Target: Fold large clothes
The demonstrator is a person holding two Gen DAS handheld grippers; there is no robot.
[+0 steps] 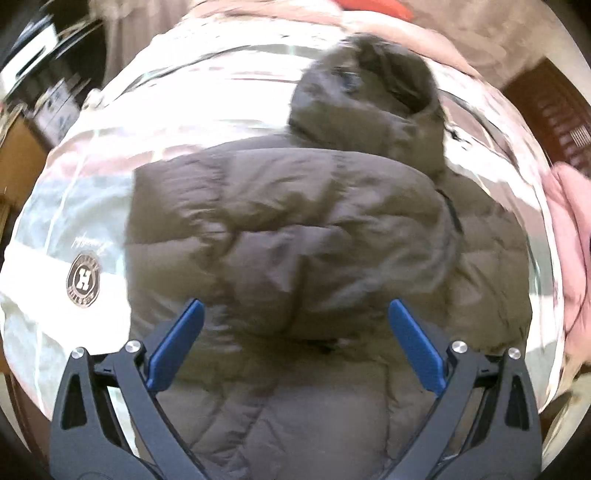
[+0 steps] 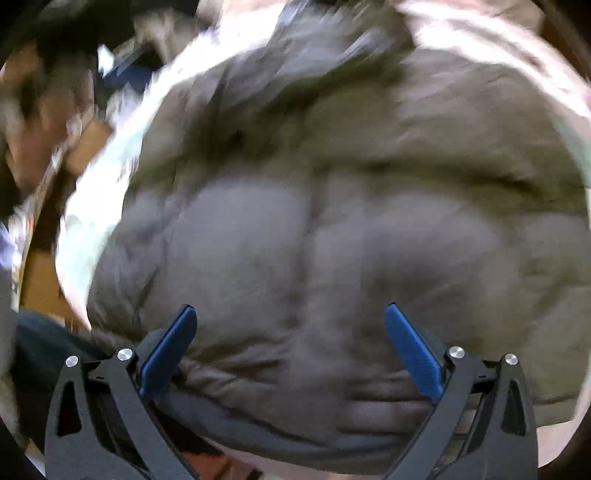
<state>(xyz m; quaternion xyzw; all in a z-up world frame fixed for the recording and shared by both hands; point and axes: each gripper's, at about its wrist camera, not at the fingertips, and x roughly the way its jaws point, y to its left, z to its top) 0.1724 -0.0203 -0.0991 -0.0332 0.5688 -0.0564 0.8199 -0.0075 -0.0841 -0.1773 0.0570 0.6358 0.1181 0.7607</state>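
A grey-brown puffer jacket (image 1: 295,229) lies folded in on itself on a white bed cover (image 1: 74,206), its hood (image 1: 369,92) at the far end. My left gripper (image 1: 295,306) is open and empty above the jacket's near part. In the right wrist view the same jacket (image 2: 332,221) fills the frame, blurred by motion. My right gripper (image 2: 290,312) is open just above the jacket's near hem, holding nothing.
A round badge with an H (image 1: 84,280) is printed on the bed cover at the left. Pink fabric (image 1: 569,229) lies at the right edge. A red item (image 1: 373,9) sits at the far end. Brown furniture (image 1: 14,155) stands at the left.
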